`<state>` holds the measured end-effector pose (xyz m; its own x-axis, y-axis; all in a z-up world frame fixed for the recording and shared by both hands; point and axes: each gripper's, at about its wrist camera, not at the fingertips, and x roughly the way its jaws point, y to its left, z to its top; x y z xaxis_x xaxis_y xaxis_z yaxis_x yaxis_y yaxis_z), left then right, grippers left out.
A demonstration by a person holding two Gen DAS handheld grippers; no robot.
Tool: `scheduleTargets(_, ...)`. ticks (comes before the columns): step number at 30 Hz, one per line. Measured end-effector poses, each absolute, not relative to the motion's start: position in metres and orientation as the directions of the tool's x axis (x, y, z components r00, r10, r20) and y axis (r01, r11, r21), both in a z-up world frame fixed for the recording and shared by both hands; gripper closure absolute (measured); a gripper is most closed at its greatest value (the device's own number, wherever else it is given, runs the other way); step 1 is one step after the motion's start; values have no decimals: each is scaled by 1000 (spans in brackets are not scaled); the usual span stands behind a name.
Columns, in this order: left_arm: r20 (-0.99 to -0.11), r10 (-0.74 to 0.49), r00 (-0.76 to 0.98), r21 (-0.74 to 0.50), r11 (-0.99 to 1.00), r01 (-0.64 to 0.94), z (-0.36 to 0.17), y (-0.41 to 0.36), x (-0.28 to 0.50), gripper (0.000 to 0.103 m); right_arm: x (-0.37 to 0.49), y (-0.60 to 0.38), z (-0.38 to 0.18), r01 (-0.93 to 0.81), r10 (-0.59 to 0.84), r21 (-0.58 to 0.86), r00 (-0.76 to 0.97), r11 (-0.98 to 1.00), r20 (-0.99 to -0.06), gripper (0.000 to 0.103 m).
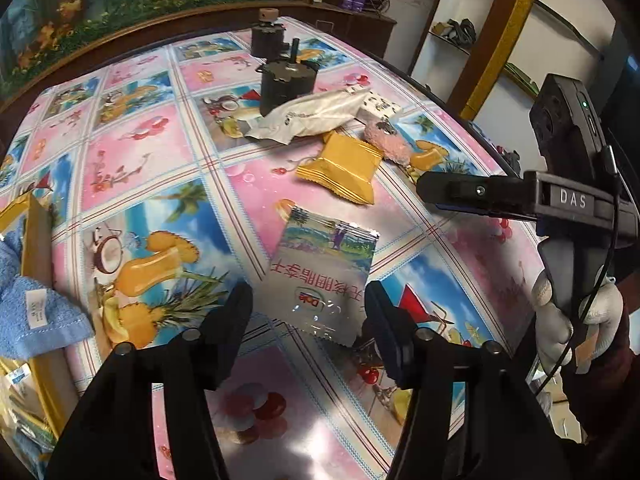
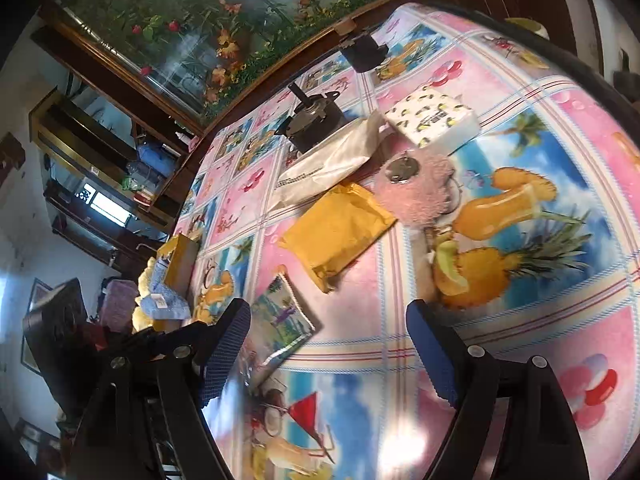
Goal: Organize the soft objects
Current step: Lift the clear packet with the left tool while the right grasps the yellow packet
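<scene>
Glossy foil snack pouch (image 1: 326,276) lies flat at twelve o'clock between my left gripper (image 1: 308,312)'s spread fingers, lined up for pinching; my right gripper (image 2: 328,344) hovers open, empty.

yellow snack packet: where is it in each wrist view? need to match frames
Left wrist: yellow snack packet sits right of centre in the upper half, beyond the landscape-print pouch.
Right wrist: the packet lies at centre, above the open tongs.
Shared landmark: the pink fuzzy toy touching the packet's far corner.
</scene>
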<state>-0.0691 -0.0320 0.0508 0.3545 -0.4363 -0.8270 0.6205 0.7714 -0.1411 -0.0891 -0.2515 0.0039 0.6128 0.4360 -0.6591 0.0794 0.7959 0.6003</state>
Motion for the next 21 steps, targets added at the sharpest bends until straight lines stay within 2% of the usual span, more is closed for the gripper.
scheduleTargets(1, -819, -433, 377, -133, 782, 609, 50, -33, -70, 32, -81, -248, 5, 77, 453, 615, 606, 785, -654, 21)
scheduleTargets(2, -814, -433, 388, -130, 787, 603, 49, -35, -71, 30, -73, -245, 7, 77, 460, 620, 601, 781, -654, 21)
scheduleTargets(4, -814, -413, 408, -92, 786, 612, 43, -47, -72, 30, -58, -236, 10, 85, 444, 602, 596, 794, -669, 21)
scheduleTargets(8, -814, -338, 473, 61, 759, 648, 25, -74, -70, 28, -28, -227, 5, 168, 379, 547, 557, 820, -739, 21)
scheduleTargets(10, -827, -343, 446, 56, 739, 671, 14, -80, -71, 28, -17, -226, 2, 207, 354, 526, 535, 825, -767, 21)
scheduleTargets(11, -827, -376, 418, 11, 732, 681, 14, -79, -71, 28, -13, -224, 2, 217, 341, 511, 526, 832, -779, 21)
scheduleTargets(13, -824, -382, 417, -4, 741, 671, 15, -76, -70, 43, -4, -221, 1, 222, 316, 473, 502, 853, -805, 21)
scheduleTargets(16, -824, -402, 400, -66, 769, 636, 18, -62, -64, 49, 4, -214, 0, 196, 267, 393, 468, 898, -843, 19)
scheduleTargets(18, -821, -415, 392, -112, 790, 603, 19, -50, -60, 50, 7, -208, -1, 166, 234, 342, 459, 925, -857, 28)
scheduleTargets(19, -819, -427, 383, -140, 797, 588, 20, -45, -60, 50, 7, -207, -1, 155, 223, 325, 460, 933, -859, 50)
scheduleTargets(21, -811, -446, 380, -177, 805, 566, 24, -35, -64, 50, 4, -206, -2, 131, 246, 340, 461, 931, -853, 52)
